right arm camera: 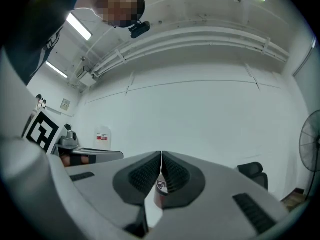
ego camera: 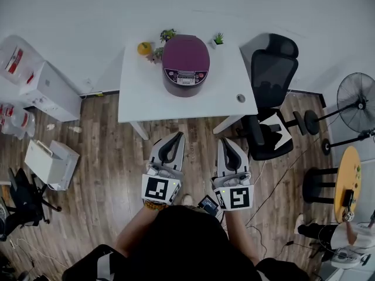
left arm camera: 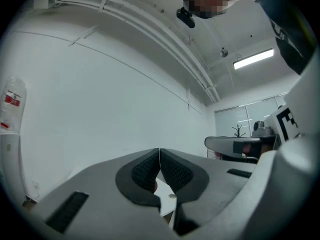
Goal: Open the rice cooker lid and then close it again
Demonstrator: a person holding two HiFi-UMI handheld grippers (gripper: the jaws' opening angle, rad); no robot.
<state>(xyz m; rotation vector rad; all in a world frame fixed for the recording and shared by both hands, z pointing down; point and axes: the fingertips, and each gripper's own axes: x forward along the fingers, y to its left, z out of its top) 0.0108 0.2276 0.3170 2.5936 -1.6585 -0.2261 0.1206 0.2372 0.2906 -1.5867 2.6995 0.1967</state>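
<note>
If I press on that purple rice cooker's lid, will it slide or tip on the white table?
The squat, wide purple rice cooker probably won't tip. On the smooth white table it might slide toward the small potted plant behind.

A white table (ego camera: 140, 95) stands against a white wall (ego camera: 88, 16) on wood flooring (ego camera: 99, 157), a black office chair (ego camera: 270, 75) just beside it.

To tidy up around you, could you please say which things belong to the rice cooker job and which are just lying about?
Job: purple rice cooker, lid closed; white table; left gripper; right gripper.
Lying about: office chair; standing fan; potted plant.
</note>
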